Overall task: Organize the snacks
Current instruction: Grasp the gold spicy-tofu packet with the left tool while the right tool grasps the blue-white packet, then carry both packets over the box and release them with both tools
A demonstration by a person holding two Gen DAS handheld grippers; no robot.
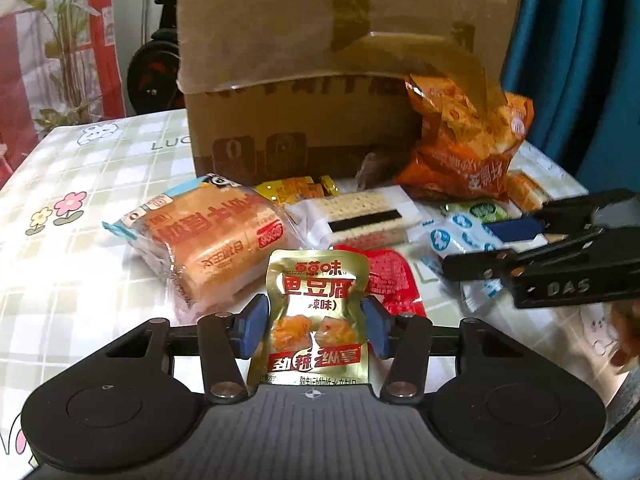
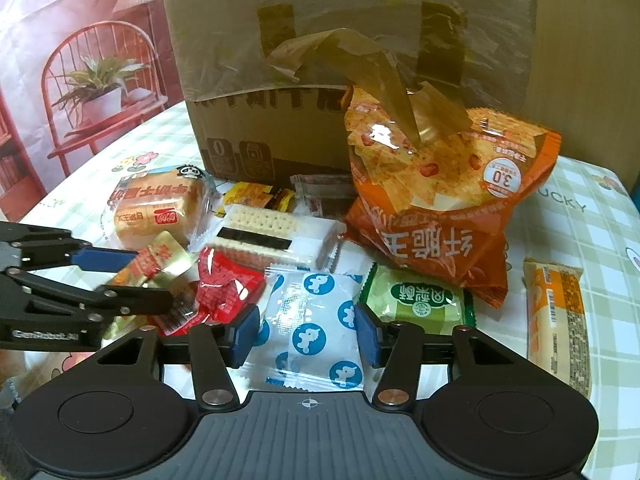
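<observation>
Clearly both grippers are busy over a heap of snacks on the checked tablecloth [image 2: 592, 216], in front of a taped cardboard box [image 1: 304, 80]. The left gripper [image 1: 316, 330] has its blue pads pressed on the sides of a gold pouch [image 1: 316, 312], which buckles a little between them; the right gripper [image 2: 306, 336] pinches a white packet with blue dots [image 2: 316, 332] the same way. The likeliest trouble, I think, is slip — both wrappers are glossy and soft, gripped only at their edges, so a quick lift could let either one slide out or twist. The red packet [image 2: 228, 288] lies just beside both, partly under the gold pouch, and might drag along. The orange chip bag [image 2: 440, 200] leans on the box with loose tape draped over it — a nudge could tip it onto the pile. Where the snacks should end up is not shown, the box's top is cut off, and the small wrappers at the foot of the box are too crowded to identify.
</observation>
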